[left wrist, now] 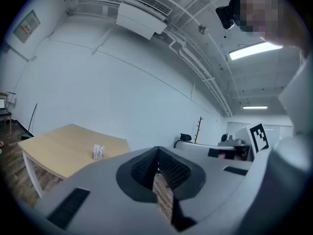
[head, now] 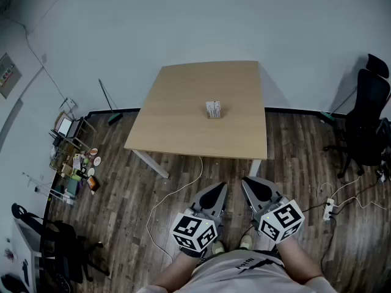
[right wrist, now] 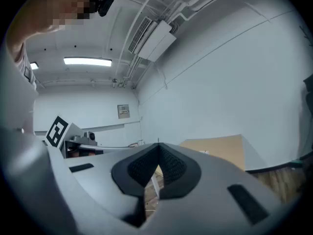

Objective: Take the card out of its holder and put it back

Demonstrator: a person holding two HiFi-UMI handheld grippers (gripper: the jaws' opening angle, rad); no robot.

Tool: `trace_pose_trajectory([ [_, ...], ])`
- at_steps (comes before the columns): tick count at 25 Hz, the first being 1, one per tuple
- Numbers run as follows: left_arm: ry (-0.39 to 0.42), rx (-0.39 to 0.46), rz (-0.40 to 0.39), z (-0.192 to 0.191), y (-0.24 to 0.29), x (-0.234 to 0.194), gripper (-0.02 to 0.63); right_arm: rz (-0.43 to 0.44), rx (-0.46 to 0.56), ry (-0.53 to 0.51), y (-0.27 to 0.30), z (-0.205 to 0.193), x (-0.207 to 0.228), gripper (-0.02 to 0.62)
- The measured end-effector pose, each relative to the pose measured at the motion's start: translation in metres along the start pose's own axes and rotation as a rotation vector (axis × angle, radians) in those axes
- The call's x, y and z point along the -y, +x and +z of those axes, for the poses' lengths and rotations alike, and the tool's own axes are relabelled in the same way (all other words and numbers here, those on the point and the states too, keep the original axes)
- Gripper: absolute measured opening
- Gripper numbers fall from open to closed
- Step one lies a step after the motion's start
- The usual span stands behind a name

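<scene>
A small card holder with a white card stands upright near the middle of a light wooden table. It shows small in the left gripper view, where the card holder sits on the table. Both grippers hang low by the person's body, well short of the table. The left gripper has its jaws closed tip to tip with nothing held. The right gripper is the same, shut and empty. In the gripper views the left gripper and right gripper tips meet.
A dark wood floor surrounds the table. A black office chair stands at the right, a power strip with cables lies near it. Clutter and a small rack sit at the left wall, another chair at lower left.
</scene>
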State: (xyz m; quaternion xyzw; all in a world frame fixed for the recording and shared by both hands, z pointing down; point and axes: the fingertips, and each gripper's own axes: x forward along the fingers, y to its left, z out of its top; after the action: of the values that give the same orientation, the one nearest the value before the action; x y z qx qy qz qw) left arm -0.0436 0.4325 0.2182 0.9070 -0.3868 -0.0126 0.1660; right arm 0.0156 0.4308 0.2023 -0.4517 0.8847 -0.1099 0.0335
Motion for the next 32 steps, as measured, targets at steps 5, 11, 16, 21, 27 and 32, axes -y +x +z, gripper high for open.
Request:
trace_pose_trajectory([
  [5,0.004,0.001,0.002,0.0,0.002,0.003,0.012,0.008,-0.001,0.005,-0.001,0.0,0.001,0.012],
  [11,-0.014,0.0,0.014,-0.004,0.003,0.001,0.012,0.026,0.003,0.029,-0.004,-0.002,0.004,0.014],
  [16,-0.019,0.011,0.04,-0.001,0.006,-0.006,0.012,0.017,0.016,0.037,-0.007,0.001,0.014,0.014],
  [21,-0.015,0.009,0.056,-0.003,0.009,-0.005,0.012,0.028,0.018,0.047,-0.008,0.0,0.019,0.014],
  [27,-0.013,0.01,0.084,-0.002,0.013,-0.006,0.012,0.053,0.024,0.043,-0.009,0.003,0.026,0.014],
  [32,-0.012,0.026,0.143,0.003,0.019,-0.019,0.012,0.061,0.034,0.058,-0.008,0.004,0.048,0.014],
])
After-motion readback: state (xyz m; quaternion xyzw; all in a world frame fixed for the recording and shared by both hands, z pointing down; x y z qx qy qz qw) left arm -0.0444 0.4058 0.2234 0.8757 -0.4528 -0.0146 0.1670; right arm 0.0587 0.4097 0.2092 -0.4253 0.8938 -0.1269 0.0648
